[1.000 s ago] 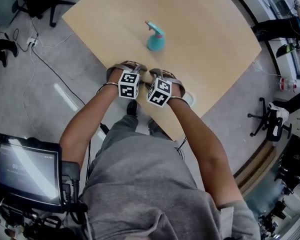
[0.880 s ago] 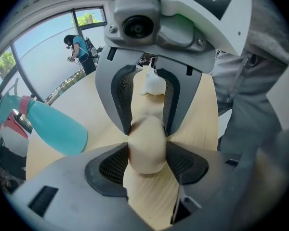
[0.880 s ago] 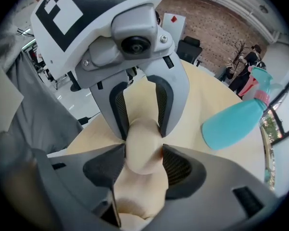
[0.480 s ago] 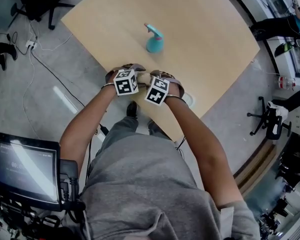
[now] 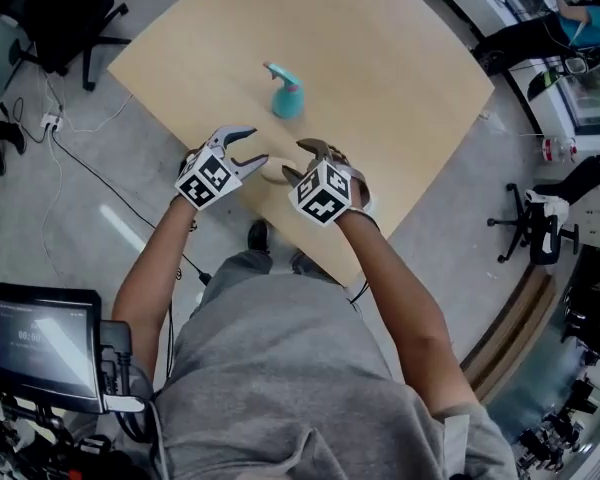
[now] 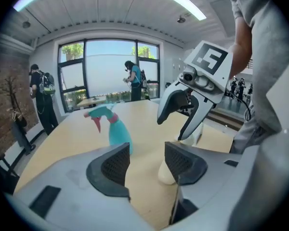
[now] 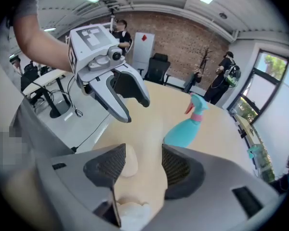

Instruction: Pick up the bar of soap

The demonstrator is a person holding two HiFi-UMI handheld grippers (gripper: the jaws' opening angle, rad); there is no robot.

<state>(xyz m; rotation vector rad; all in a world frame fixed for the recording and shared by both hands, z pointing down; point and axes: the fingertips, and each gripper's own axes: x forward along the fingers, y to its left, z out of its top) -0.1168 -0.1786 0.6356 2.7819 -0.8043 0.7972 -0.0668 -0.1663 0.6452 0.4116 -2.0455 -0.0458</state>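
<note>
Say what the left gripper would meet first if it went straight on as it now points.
Probably the soap, just ahead by its right jaw, though depth is unclear. The left gripper is closing its jaws, not yet around anything. The bottle stands farther off, left of that line.

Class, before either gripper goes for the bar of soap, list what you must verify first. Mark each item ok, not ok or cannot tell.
1. Bar of soap lies in view on the table: ok.
2. Left gripper is free; its jaws are closing with no pad on the soap: ok.
3. Right gripper has its jaws apart and holds nothing: ok.
4. Spray bottle stands apart from the soap: ok.
5. Soap is centred between a gripper's jaws: not ok, off to one side in both gripper views.
6. Soap surface is dry: cannot tell.
</note>
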